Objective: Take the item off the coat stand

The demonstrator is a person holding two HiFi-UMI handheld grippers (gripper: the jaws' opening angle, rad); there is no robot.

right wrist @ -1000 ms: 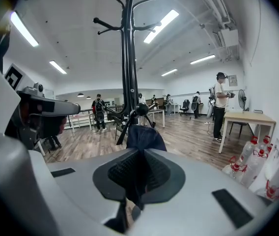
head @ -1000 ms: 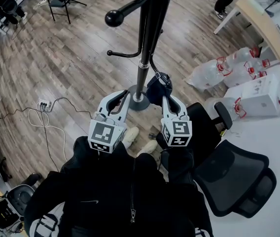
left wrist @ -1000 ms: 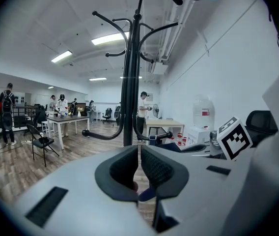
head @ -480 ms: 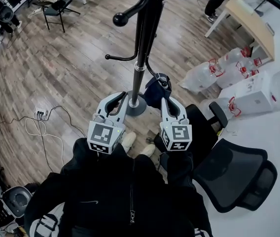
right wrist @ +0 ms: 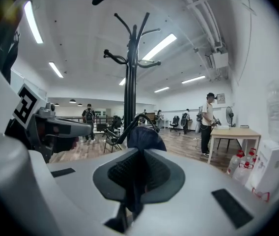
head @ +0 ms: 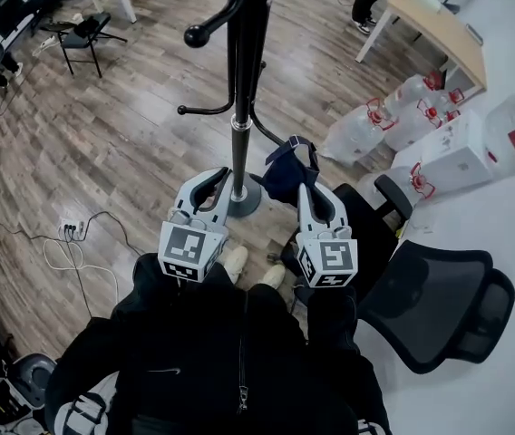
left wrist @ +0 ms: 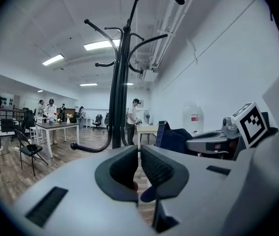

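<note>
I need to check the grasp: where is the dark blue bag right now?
Head view, centre: the dark blue bag is just right of the coat stand pole, pinched in the fingers of the right gripper.

Side by side, left gripper (head: 222, 172) fingers (left wrist: 120, 170) closed empty, right gripper (head: 302, 188) fingers (right wrist: 160, 172) clamping bag (head: 281, 172).

Wood-plank floor (head: 103, 152) carries a black office chair (head: 439, 306) and desk (head: 439, 27) under strip lights (left wrist: 100, 44)

Nothing I can read here tbh: red labels on the water jugs (head: 357, 132) are too small, and the cubes on my left gripper (head: 222, 174) and right gripper (head: 302, 187) just show square markers.
</note>
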